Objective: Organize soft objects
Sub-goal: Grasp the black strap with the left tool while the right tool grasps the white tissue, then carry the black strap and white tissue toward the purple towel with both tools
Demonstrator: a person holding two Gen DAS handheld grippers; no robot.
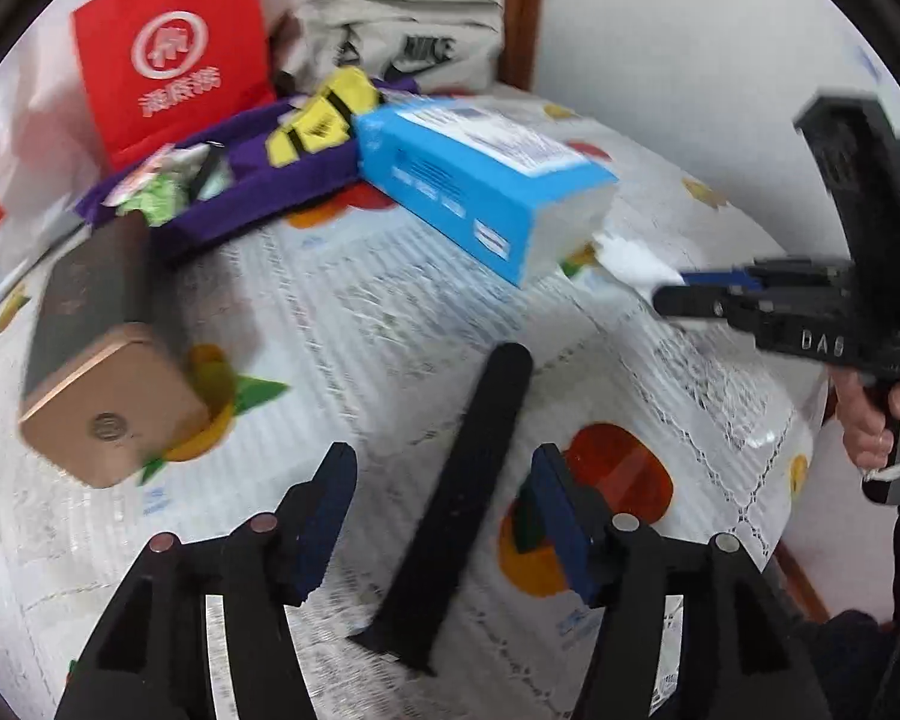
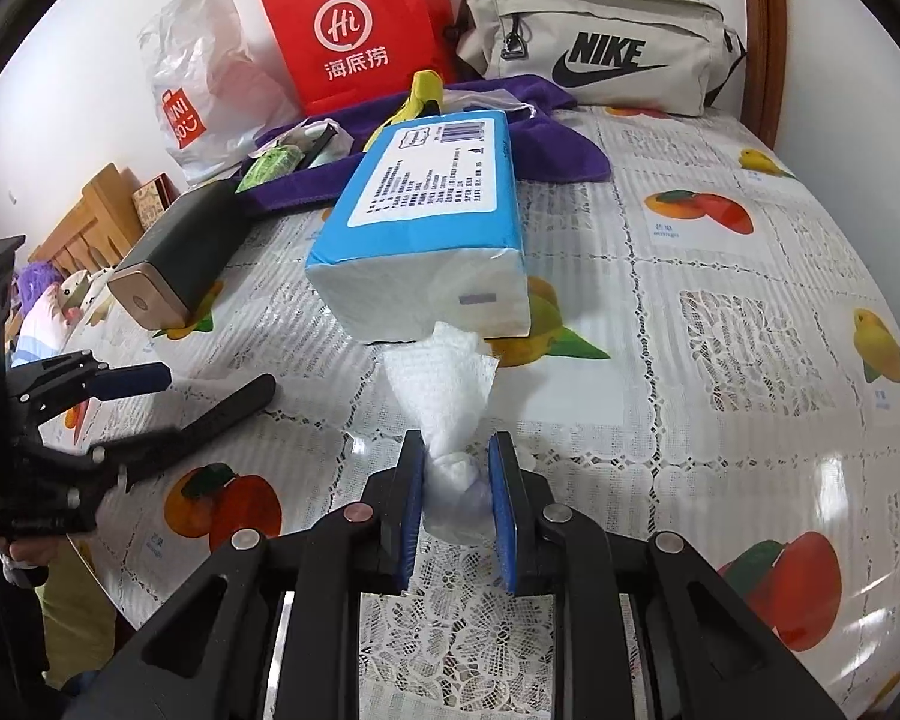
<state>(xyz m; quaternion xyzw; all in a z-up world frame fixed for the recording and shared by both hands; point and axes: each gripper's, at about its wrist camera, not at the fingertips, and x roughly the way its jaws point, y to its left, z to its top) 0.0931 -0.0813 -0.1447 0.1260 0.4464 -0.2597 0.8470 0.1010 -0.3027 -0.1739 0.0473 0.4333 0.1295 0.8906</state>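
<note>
A: Right gripper (image 2: 455, 480) is clenched on a tissue (image 2: 444, 384), which trails from the open end of the blue pack (image 2: 426, 222). The pack lies on the worktop (image 2: 720, 312), its far end resting on the purple cloth (image 2: 546, 138).

B: Risks?

A: The sheet is bunched thin between the pads, so it may tear if pulled at an angle. The pack is light and nothing holds it down, so my guess is it drags along rather than giving up the sheet. Left gripper (image 1: 444, 516) is released, jaws wide, hovering over a black strap (image 1: 462, 498), well apart from the pack.

B: What differs between views?

A: Right wrist shows the grip itself and the pack's label. Left wrist is motion-blurred; it shows the right gripper from the side with only a scrap of white at its tip. It does show the yellow item (image 1: 324, 114) on the cloth more fully, and the gold-ended box (image 1: 102, 336) close up.
</note>
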